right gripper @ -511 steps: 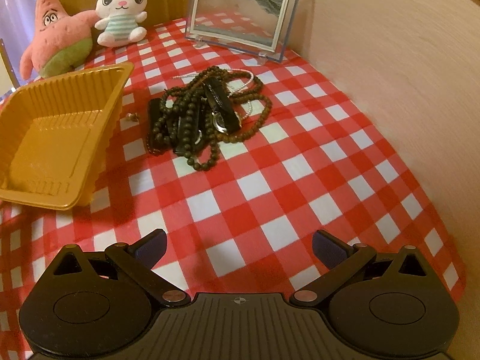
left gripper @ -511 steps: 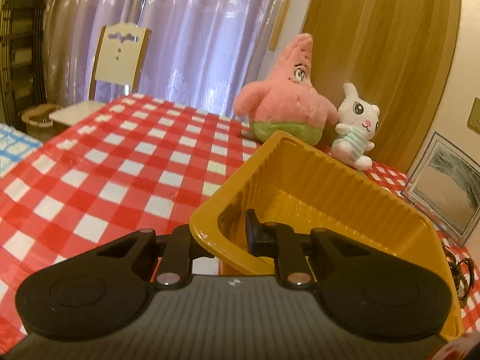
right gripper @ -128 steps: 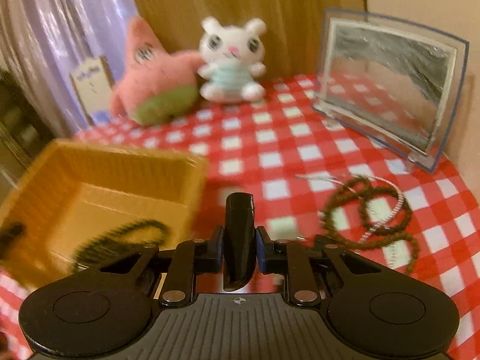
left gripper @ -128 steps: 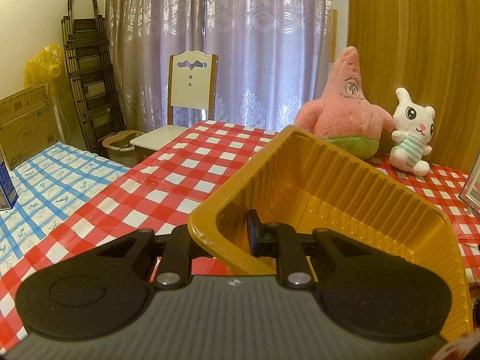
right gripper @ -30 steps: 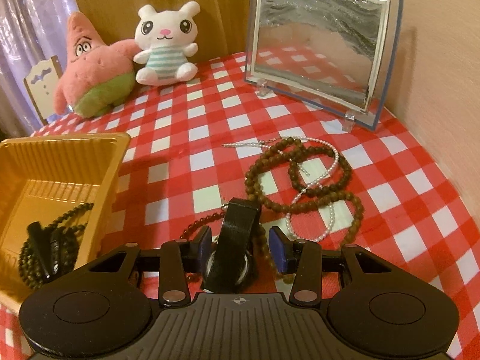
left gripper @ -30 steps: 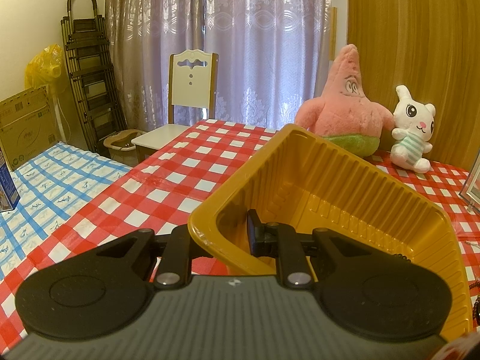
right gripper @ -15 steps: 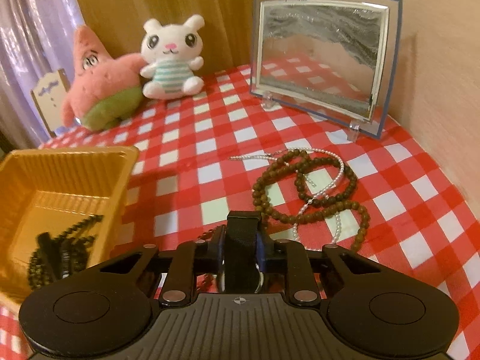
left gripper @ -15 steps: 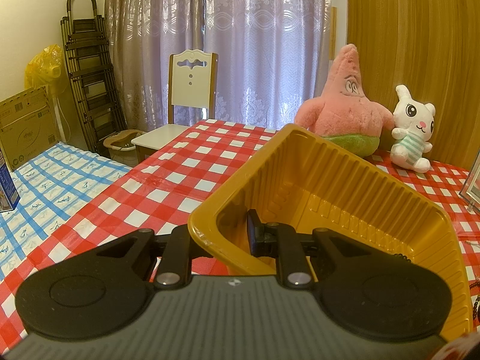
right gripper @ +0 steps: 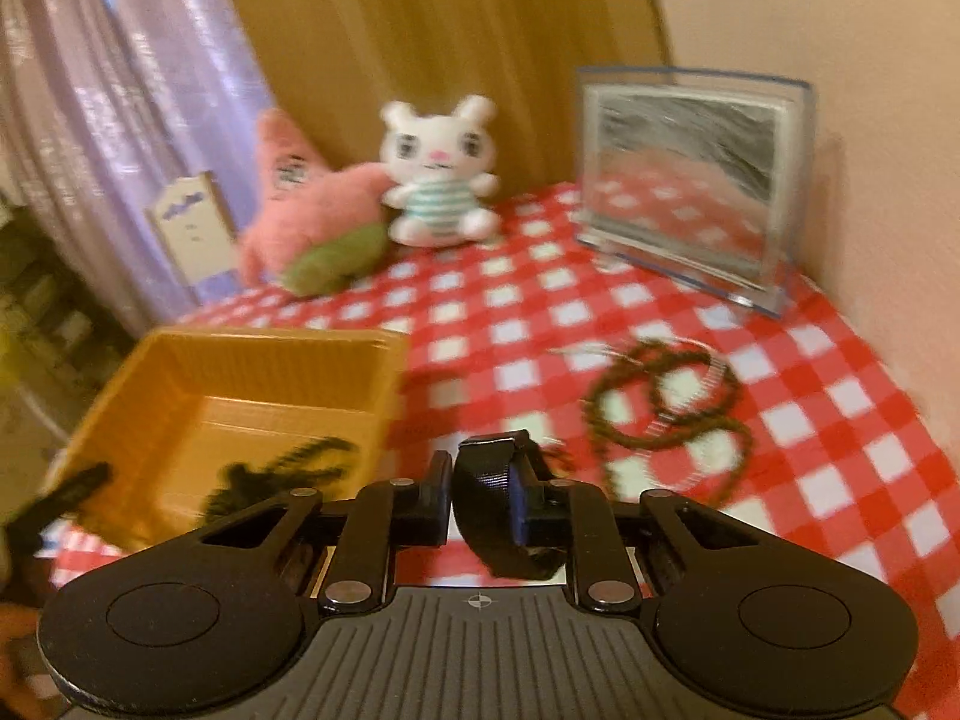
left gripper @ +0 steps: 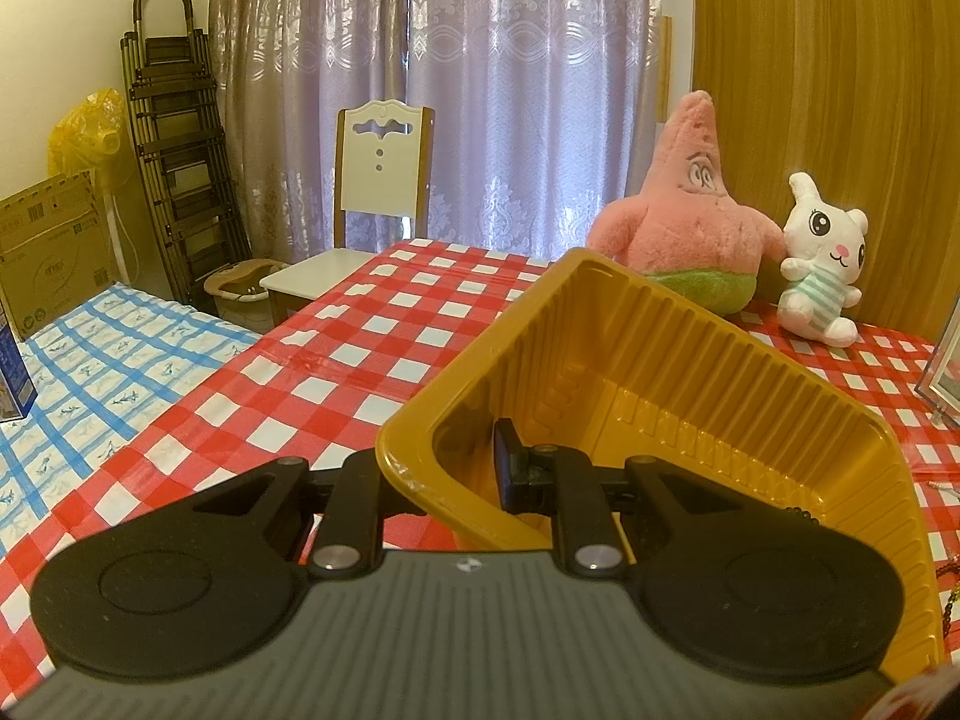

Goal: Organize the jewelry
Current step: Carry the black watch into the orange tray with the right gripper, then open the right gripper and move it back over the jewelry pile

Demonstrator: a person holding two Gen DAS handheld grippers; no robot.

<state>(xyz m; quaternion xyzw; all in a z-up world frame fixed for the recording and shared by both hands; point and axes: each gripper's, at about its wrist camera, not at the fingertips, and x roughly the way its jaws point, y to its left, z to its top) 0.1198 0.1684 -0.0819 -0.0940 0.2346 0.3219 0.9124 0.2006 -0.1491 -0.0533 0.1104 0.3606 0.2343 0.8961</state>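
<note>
My left gripper [left gripper: 444, 474] is shut on the near corner wall of the yellow plastic tray [left gripper: 690, 360], one finger inside and one outside. My right gripper [right gripper: 483, 492] is shut on a black watch by its strap [right gripper: 489, 501] and holds it above the red-checked table, right of the tray [right gripper: 240, 396]. Dark jewelry [right gripper: 276, 468] lies in the tray. A brown bead necklace tangled with a white pearl strand [right gripper: 666, 396] lies on the cloth to the right. The right wrist view is blurred.
A pink star plush [left gripper: 684, 222] and a white bunny plush [left gripper: 822, 264] stand at the table's back. A framed sand picture [right gripper: 690, 186] stands by the wall at the right. A white chair [left gripper: 372, 192] stands beyond the table's far edge.
My right gripper closed on the black watch, lifted it off the table and swung left toward the tray. The left gripper and tray have hardly moved.
</note>
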